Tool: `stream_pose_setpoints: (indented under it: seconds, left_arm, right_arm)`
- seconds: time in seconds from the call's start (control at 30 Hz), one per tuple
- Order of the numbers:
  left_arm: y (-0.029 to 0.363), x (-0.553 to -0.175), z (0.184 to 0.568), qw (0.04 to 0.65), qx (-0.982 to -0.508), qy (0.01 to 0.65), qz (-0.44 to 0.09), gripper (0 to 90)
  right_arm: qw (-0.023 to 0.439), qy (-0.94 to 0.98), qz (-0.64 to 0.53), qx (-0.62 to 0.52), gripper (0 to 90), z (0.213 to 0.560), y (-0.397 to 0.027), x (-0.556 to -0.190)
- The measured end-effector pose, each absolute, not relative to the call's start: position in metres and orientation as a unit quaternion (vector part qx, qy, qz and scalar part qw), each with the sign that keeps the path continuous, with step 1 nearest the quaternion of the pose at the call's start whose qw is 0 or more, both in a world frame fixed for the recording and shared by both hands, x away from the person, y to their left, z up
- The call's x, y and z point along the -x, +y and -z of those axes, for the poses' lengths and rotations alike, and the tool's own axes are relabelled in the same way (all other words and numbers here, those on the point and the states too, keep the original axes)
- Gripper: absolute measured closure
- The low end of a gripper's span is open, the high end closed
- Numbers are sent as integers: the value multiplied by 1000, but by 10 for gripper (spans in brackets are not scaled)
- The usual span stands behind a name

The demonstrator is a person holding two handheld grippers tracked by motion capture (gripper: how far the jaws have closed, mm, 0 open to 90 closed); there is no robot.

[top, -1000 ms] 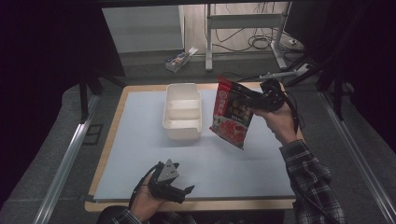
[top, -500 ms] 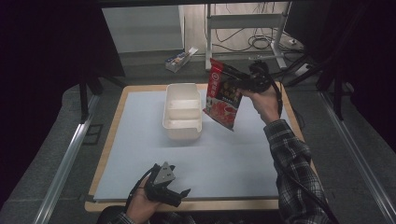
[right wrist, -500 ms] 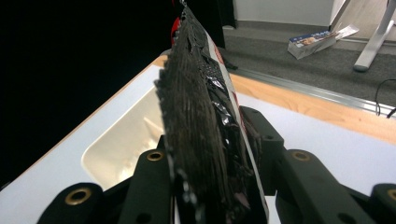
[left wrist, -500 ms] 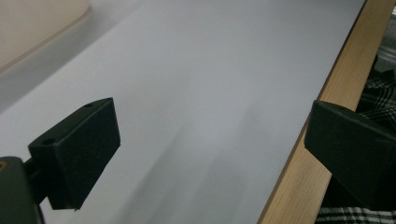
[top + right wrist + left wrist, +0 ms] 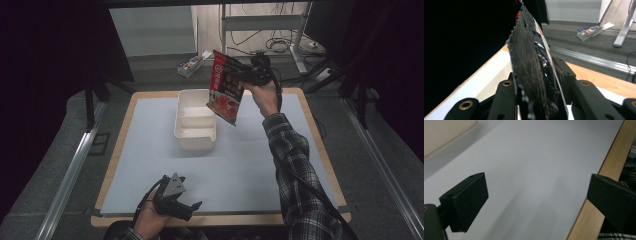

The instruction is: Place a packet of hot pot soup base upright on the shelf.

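A red snack bag point(image 5: 225, 86) with pictures and print hangs in the air over the right rim of the white two-part container point(image 5: 196, 121). My right gripper point(image 5: 241, 75) is shut on the bag's upper right edge, held high at the table's far side. In the right gripper view the bag point(image 5: 534, 65) stands edge-on between the two black jaws, its crimped seam facing the camera. My left gripper point(image 5: 186, 206) rests low near the front edge of the table, open with nothing between its fingers point(image 5: 465, 200).
A pale blue mat point(image 5: 150, 150) covers the wooden table point(image 5: 310, 120). A small box point(image 5: 190, 64) lies on the floor beyond the table, near a metal stand point(image 5: 260, 25) with cables. Metal rails run along both sides.
My right gripper has carried the snack bag left and away from me, from right of the container to above its right rim. The left gripper has stayed where it was.
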State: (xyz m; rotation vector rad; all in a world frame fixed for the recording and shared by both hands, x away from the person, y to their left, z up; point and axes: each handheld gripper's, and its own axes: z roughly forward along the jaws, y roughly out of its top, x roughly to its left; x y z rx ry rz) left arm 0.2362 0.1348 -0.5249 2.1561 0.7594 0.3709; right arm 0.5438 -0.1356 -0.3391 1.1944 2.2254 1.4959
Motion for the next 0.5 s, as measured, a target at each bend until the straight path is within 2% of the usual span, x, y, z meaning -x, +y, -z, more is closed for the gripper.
stream_pose_setpoints:
  seconds: [0.5]
  left_arm:
    - [139, -240, 525, 408, -847, 309, -144, 38]
  right_arm:
    - [104, 755, -516, -390, 670, 352, -92, -577]
